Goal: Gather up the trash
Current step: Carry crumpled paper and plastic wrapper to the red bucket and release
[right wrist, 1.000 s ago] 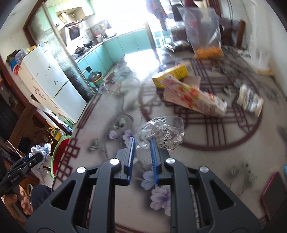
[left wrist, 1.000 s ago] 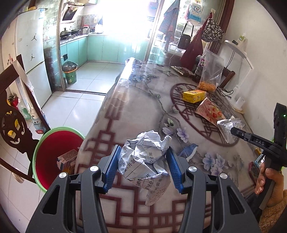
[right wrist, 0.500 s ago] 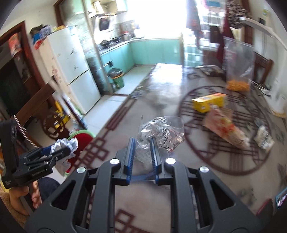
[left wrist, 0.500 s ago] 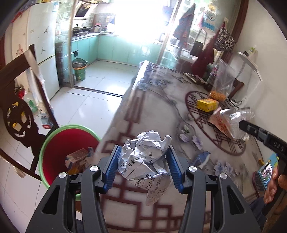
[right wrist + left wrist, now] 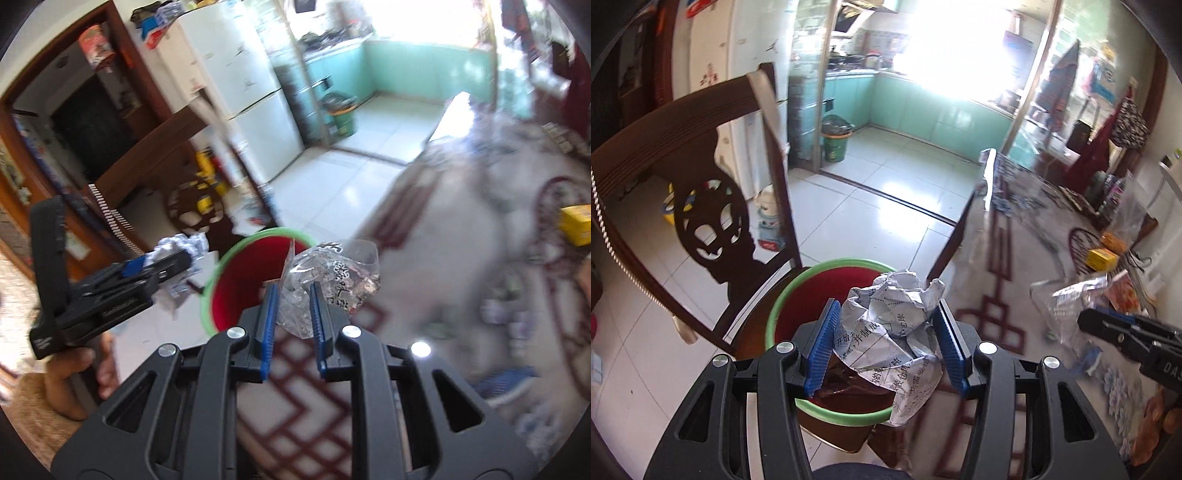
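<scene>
My left gripper (image 5: 884, 345) clamps crumpled paper (image 5: 895, 332) above the red bin (image 5: 827, 408), my right gripper (image 5: 293, 325) pinches a clear wrapper (image 5: 332, 275) nearby; neither dropped yet, a yellow box (image 5: 1102, 258) remains on the table (image 5: 1004, 280).

A dark carved chair (image 5: 701, 206) stands on the pale tiled floor (image 5: 886, 206). Behind it is a white fridge (image 5: 255, 92), and beyond that a kitchen with teal cabinets (image 5: 923, 110). A small green bin (image 5: 834, 142) sits by the kitchen doorway. The patterned surface (image 5: 461, 229) carries a yellow box (image 5: 1102, 258).
</scene>
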Demonstrator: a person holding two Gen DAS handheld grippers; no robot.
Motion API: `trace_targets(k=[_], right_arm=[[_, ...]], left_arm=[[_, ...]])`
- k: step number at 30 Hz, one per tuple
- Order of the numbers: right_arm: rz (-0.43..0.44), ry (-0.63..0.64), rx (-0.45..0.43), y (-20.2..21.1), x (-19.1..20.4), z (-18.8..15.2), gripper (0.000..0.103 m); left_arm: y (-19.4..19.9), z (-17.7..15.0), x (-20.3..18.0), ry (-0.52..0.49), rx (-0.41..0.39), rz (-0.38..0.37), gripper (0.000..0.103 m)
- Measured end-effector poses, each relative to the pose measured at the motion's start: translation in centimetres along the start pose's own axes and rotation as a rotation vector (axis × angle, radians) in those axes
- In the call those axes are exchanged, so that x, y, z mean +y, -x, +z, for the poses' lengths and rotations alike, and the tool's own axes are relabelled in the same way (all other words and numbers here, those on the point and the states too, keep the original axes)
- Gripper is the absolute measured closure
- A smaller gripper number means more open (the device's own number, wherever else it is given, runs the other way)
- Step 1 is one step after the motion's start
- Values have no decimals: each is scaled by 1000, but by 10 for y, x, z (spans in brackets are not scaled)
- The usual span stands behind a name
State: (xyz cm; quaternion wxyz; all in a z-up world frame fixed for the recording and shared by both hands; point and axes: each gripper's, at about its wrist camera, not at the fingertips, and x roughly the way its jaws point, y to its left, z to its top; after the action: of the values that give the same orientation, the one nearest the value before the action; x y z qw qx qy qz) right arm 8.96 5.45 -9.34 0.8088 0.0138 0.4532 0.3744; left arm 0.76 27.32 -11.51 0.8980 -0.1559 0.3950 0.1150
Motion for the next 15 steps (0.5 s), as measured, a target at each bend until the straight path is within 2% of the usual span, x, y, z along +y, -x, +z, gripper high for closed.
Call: trace_targets(k=[2, 11, 12, 13, 14, 15], right_arm=[[37, 2, 27, -15, 6, 3, 85], [51, 48, 86, -48, 29, 4, 83], [53, 51, 87, -49, 30, 4, 72], [52, 52, 86, -48, 31, 3, 58], [48, 56, 75, -45, 31, 3, 23], [36, 57, 44, -39, 29, 2, 15]], left_arm=[[-8, 2, 10, 22, 14, 15, 54], [-28, 11, 20, 75, 31, 12, 52], [-28, 12, 19, 78, 29, 16, 50], [-30, 13, 19, 87, 26, 28, 43], [-31, 15, 20, 98, 23, 40, 30], [-31, 16, 21, 107, 19, 44, 27]])
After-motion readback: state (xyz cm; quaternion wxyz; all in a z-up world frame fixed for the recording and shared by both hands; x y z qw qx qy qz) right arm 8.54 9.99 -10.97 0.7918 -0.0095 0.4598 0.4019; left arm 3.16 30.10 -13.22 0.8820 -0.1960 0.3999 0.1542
